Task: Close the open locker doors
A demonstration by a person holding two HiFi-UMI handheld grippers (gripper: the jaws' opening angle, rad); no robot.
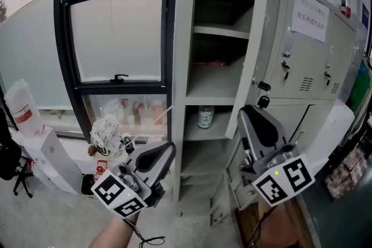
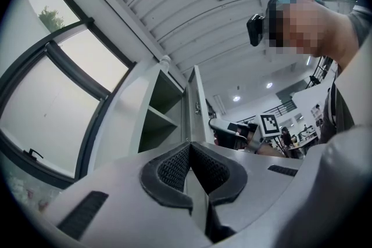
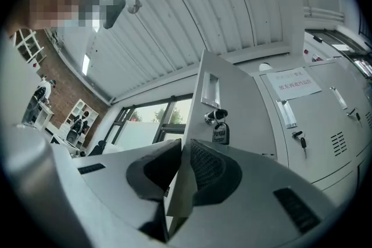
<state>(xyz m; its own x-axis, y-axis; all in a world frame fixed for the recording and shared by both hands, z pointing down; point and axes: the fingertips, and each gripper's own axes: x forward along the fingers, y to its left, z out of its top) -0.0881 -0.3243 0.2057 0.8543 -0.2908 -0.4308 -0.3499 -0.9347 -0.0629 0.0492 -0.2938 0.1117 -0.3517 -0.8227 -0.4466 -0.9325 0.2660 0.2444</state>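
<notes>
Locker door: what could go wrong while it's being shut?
1. The right gripper pinches only the thin edge of the door. It may slip, or get trapped against the frame on closing.
2. The key and its tag hang just above the jaws and could snag.
3. The left gripper sits close by that frame, perhaps in the door's path.

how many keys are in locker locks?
3. One key in the open door; one and another in the two closed doors beside it. Others may be hidden.
</notes>
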